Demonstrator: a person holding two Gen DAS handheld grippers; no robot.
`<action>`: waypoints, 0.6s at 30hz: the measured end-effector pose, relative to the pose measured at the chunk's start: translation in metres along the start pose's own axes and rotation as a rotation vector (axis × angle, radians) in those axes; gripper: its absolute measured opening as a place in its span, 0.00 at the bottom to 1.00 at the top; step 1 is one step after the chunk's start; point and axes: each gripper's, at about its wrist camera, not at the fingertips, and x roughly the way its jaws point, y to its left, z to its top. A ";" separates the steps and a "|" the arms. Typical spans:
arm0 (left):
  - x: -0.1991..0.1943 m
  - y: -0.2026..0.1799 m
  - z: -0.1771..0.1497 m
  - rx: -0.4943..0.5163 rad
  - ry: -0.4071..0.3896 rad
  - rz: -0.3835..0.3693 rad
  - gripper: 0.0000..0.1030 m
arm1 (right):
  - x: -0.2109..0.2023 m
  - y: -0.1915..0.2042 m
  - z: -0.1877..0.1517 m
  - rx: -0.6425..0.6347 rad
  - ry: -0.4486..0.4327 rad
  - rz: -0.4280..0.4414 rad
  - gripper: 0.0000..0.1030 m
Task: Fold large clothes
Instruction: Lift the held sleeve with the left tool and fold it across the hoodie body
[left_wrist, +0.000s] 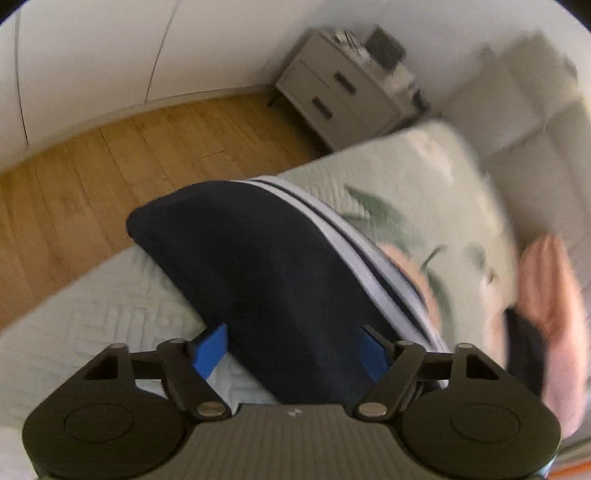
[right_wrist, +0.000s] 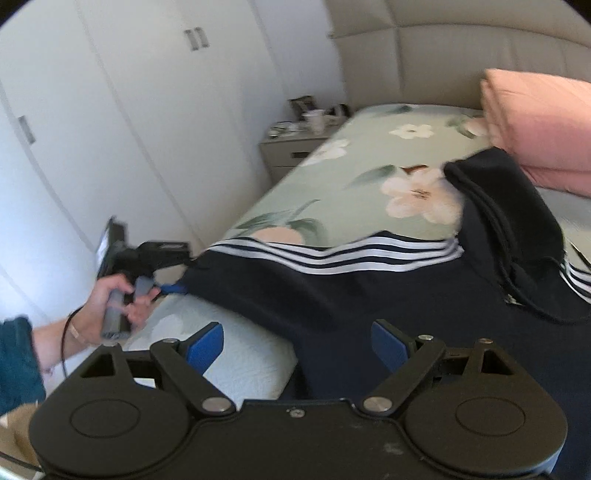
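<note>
A navy hooded sweatshirt (right_wrist: 369, 295) with white sleeve stripes (right_wrist: 332, 254) lies spread on the bed. Its hood (right_wrist: 509, 206) points toward the pillows. In the left wrist view the navy sleeve (left_wrist: 251, 258) with its white stripes (left_wrist: 354, 243) runs out from between the fingers. My left gripper (left_wrist: 293, 350) has its blue pads wide apart with sleeve fabric between them; it also shows in the right wrist view (right_wrist: 173, 286), at the sleeve's end. My right gripper (right_wrist: 297, 345) is open over the sweatshirt's lower edge.
The bed has a green floral cover (right_wrist: 351, 166) and a white quilt (right_wrist: 251, 354). A pink folded blanket (right_wrist: 543, 125) lies by the padded headboard (right_wrist: 461, 55). A nightstand (right_wrist: 291, 147) with clutter stands beside the bed. White wardrobes (right_wrist: 129, 110) and wood floor (left_wrist: 110, 166) lie to the left.
</note>
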 end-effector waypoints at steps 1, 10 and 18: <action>0.002 0.003 0.001 -0.015 -0.016 -0.029 0.84 | 0.002 -0.002 0.001 0.012 0.008 -0.021 1.00; 0.021 -0.035 -0.004 0.223 -0.131 0.215 0.14 | -0.008 -0.018 -0.004 0.091 0.168 -0.144 1.00; -0.060 -0.042 -0.032 0.183 -0.419 0.324 0.00 | -0.029 -0.017 -0.009 0.031 0.067 -0.104 0.99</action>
